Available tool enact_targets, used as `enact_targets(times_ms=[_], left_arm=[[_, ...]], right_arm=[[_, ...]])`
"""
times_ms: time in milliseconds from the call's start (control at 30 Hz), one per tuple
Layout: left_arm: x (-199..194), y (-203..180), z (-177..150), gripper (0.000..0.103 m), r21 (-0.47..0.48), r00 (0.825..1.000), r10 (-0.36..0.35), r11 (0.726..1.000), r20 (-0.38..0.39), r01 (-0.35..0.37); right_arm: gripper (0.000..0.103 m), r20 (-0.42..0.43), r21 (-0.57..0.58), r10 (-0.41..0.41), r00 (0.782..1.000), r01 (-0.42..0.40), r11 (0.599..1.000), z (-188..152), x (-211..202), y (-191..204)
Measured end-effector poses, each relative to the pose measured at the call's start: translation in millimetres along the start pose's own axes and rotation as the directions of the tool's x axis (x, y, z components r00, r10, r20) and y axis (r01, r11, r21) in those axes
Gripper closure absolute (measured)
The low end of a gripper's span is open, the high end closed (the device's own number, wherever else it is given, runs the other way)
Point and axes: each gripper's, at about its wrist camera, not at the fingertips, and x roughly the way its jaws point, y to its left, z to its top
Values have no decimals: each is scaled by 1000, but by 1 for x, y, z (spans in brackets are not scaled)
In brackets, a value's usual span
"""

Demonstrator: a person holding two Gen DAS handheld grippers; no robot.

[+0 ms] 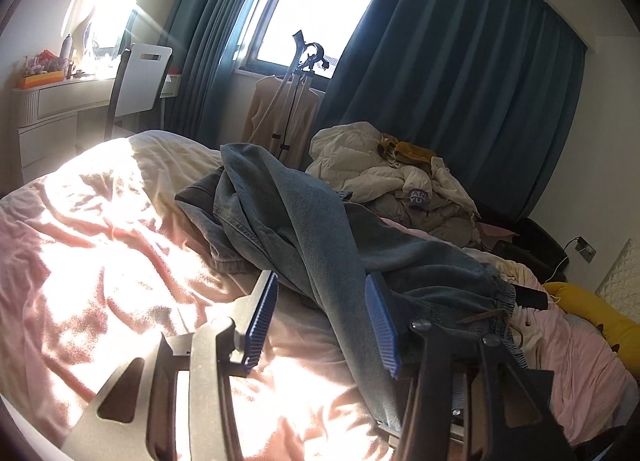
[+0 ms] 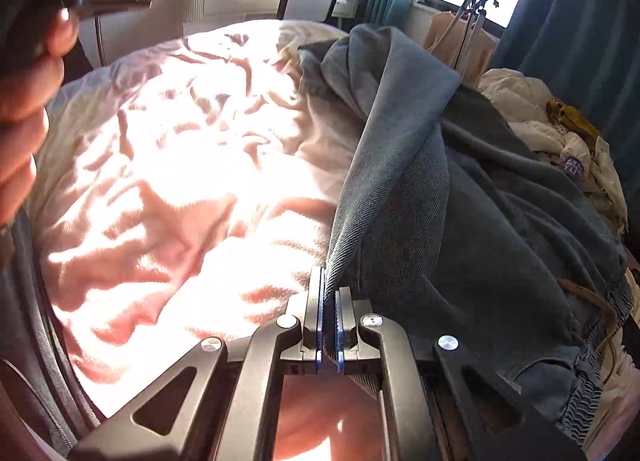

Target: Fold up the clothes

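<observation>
The right tool (image 2: 329, 301) is clenched on a fold of the jeans (image 2: 460, 201), which lie bunched on the bed (image 2: 180, 181). The left tool (image 1: 322, 321) is released astride a jeans leg. Beyond the jeans sits a clothes pile (image 1: 400, 177). Such a thin pinch may slip once lifted.

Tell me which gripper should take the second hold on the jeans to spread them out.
Left. The right gripper is already shut on a fold of the jeans, so it is busy. The left gripper is open, with denim lying between its fingers, probably ready to close.
</observation>
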Motion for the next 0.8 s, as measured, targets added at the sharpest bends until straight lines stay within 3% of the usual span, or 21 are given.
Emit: enact_targets(times_ms=[133,267,333,400,433,500,600,800], left_arm=[[9,4,-4,56,-12,999,1,1000,-45,-2],[14,6,-11,56,-8,996,18,1000,-84,-19],[16,5,-13,56,-1,995,32,999,-98,-32],[19,2,-15,56,15,993,35,999,-115,-33],[20,0,-15,56,27,991,48,999,-122,-45],[27,-5,-14,56,53,986,95,995,-137,-89],[42,-15,-9,56,80,982,98,993,-164,-86],[95,-57,9,56,259,975,152,960,-161,-107]], right_arm=[[97,-46,113,33,998,-28,993,2,12,-10],[91,-17,289,101,995,-92,953,4,-2,-35],[77,23,333,106,994,-108,937,6,-13,-39],[68,77,357,88,993,-110,927,9,-28,-46],[66,106,371,69,992,-104,923,11,-36,-49],[64,185,409,-43,982,-37,912,14,-55,-61],[61,268,442,-166,949,32,896,21,-71,-82],[61,275,538,-318,907,128,833,22,-56,-125]])
